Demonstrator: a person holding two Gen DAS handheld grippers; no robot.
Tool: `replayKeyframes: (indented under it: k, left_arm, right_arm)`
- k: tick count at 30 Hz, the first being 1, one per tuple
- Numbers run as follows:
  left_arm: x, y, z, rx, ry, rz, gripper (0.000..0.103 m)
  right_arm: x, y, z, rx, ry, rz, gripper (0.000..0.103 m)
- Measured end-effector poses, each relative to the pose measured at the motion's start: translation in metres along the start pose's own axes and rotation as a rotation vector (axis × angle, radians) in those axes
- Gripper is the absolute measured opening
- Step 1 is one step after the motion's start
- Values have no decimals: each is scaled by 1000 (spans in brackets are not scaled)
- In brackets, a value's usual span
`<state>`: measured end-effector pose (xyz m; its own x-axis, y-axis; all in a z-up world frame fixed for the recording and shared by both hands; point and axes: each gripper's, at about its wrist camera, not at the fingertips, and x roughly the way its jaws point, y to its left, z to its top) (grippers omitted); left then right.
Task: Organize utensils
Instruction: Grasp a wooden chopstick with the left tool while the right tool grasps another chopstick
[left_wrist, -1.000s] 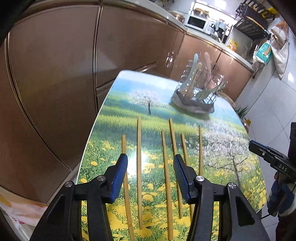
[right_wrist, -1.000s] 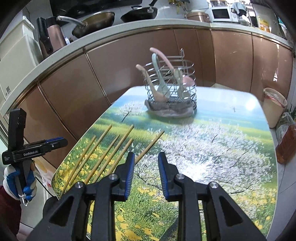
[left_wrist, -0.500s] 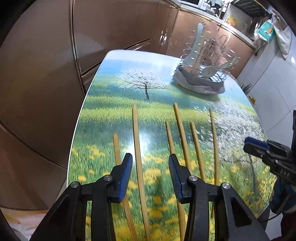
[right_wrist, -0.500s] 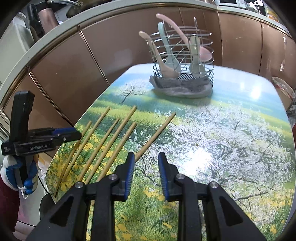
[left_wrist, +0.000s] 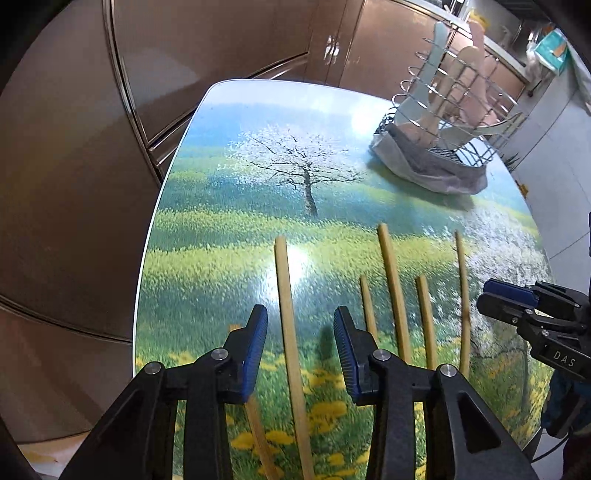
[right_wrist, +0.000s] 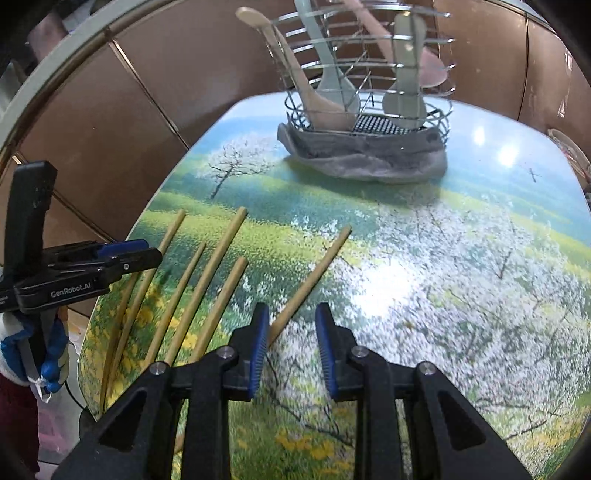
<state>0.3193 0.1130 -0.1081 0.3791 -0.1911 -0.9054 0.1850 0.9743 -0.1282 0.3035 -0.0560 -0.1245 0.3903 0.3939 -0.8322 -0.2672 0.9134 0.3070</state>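
Observation:
Several bamboo chopsticks lie side by side on the landscape-print table (left_wrist: 229, 192). My left gripper (left_wrist: 299, 317) points down over the leftmost long chopstick (left_wrist: 283, 288), which runs up between its blue pads without touching them; the jaws are closing. My right gripper (right_wrist: 291, 314) hangs above the table with a narrow gap between its pads. The rightmost chopstick (right_wrist: 317, 266) slants past its left fingertip (right_wrist: 260, 325), not gripped. A wire utensil holder (right_wrist: 369, 62) with spoons and spatulas stands on a grey cloth (right_wrist: 365, 158) at the table's far end.
Brown cabinet doors (left_wrist: 192, 55) run close along the table's left and far sides. A gloved hand (right_wrist: 33, 350) holds the left gripper (right_wrist: 92, 262) at the table's left edge. The right gripper (left_wrist: 524, 310) shows beside the chopsticks.
Both grippers have come down and forward, closer to the chopsticks. The left jaws have narrowed around one chopstick. The right jaws kept the same gap.

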Motion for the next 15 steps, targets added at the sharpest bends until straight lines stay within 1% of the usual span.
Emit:
replayKeyframes:
  k: [4,7,10,13,15]
  left_arm:
    - [7,-1,9,-2,36,7,34]
    - [15,-2,12,-3,66,18,29]
    - [18,-5,15,5,80,25,29]
    - [20,-10,17,22,95,41,27]
    - [21,-10,19,15,104,41,26]
  right_arm:
    - [9,1,8,17,38,-19,25]
    - [16,4,14,15,70,-33,25]
    - [22,5,18,12,96,-42,25]
    - [27,7,24,18,115,-38,25]
    - [32,8,30,23,135,-28,25]
